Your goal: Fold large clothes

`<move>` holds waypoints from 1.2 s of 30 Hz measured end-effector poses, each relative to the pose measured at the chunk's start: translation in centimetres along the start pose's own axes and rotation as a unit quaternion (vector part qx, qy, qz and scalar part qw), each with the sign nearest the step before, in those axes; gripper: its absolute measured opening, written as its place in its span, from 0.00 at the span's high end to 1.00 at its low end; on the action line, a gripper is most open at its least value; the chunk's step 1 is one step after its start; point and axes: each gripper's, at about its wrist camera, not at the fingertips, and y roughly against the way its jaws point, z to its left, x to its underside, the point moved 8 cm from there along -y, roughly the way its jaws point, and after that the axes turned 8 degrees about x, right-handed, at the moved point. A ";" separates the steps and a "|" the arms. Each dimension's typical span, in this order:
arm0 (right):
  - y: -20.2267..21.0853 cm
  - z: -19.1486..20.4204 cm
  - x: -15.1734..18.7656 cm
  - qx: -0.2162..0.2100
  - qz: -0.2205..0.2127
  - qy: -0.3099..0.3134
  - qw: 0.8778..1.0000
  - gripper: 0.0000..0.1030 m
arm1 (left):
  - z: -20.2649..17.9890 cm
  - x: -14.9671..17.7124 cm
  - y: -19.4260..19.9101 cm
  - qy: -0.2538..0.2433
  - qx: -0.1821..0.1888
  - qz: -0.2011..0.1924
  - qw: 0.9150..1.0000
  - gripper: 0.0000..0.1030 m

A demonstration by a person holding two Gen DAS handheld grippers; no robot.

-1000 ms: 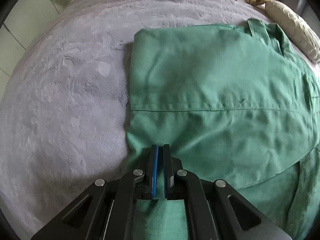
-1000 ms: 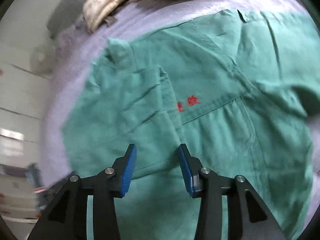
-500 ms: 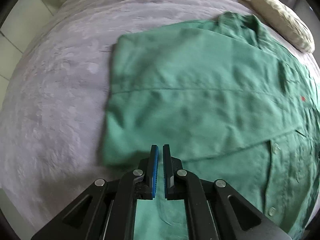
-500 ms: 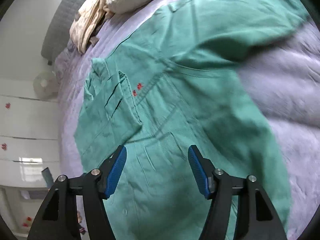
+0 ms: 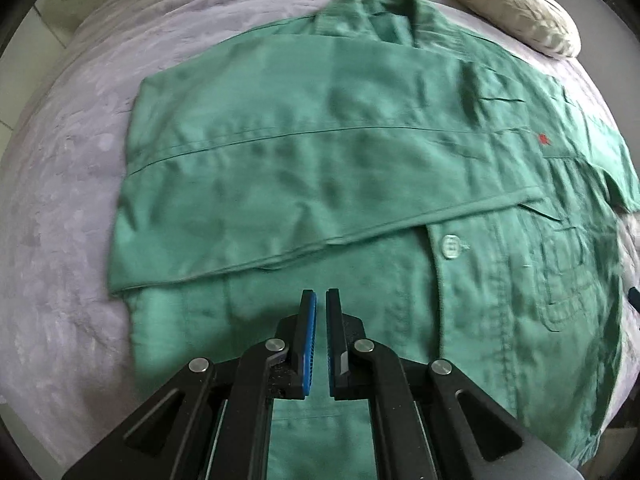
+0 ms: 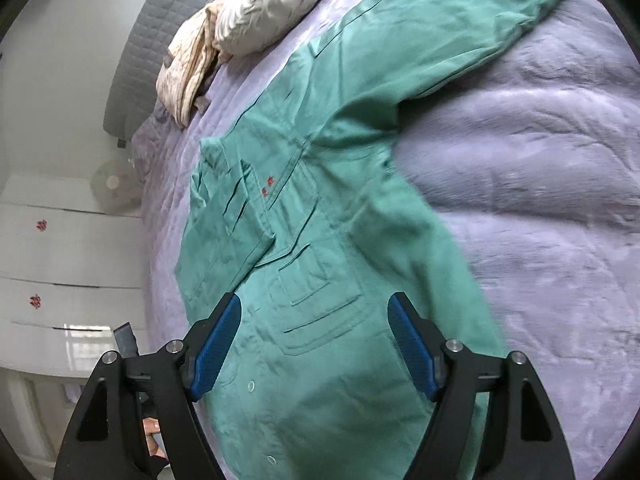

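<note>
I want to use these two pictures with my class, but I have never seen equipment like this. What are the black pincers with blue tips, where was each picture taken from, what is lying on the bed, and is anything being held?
There is no robot here: a person holds a two-finger gripper in each hand, and a wide-angle camera on each gripper looks along its fingers. One picture comes from the left gripper, the other from the right gripper.

On the bed's lilac blanket lies a green shirt with one side already folded over its front. The other sleeve is spread out sideways. A cream pillow and a crumpled beige cloth lie at the head of the bed.

Nothing is held. The left jaws are shut with no cloth between them; the right jaws are opening, empty, above the shirt.
</note>
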 end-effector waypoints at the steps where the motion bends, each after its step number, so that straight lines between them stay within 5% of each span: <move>1: 0.3 -0.4 0.0 0.001 -0.002 -0.001 1.000 0.22 | -0.5 0.1 0.1 -0.003 0.001 -0.001 1.000 0.94; 4: 0.8 -1.2 0.1 -0.003 -0.003 -0.009 1.000 0.22 | -2.7 0.7 0.1 -0.008 -0.001 0.002 1.000 0.92; 6: 0.8 -1.5 0.1 -0.010 -0.002 -0.017 1.000 0.22 | -4.9 0.8 0.2 -0.005 0.002 0.003 1.000 0.13; 8: 0.6 -1.6 0.2 -0.016 -0.001 -0.022 1.000 0.19 | -6.9 1.0 0.5 -0.005 -0.001 -0.013 1.000 0.00; 10: 0.4 -1.7 0.1 -0.018 0.002 -0.022 1.000 0.02 | -8.1 0.6 -0.7 -0.017 0.000 -0.010 1.000 0.00; 18: 1.0 -2.6 -2.4 -0.026 -0.006 -0.021 0.999 0.02 | -12.2 0.6 -5.2 0.031 -0.042 0.018 0.998 0.00; 23: 3.3 -5.9 -7.1 -0.020 -0.051 -0.054 0.997 0.02 | -14.5 0.1 -8.9 0.027 -0.027 0.046 0.998 0.00; 29: 6.1 -13.7 -15.7 -0.024 -0.130 -0.160 0.978 0.02 | -20.1 -0.9 -11.4 0.004 -0.021 0.021 1.000 0.00; 36: 4.6 -17.9 -22.0 -0.086 -0.152 -0.253 0.952 0.02 | -26.6 -2.0 -15.0 -0.025 -0.012 0.000 1.000 0.00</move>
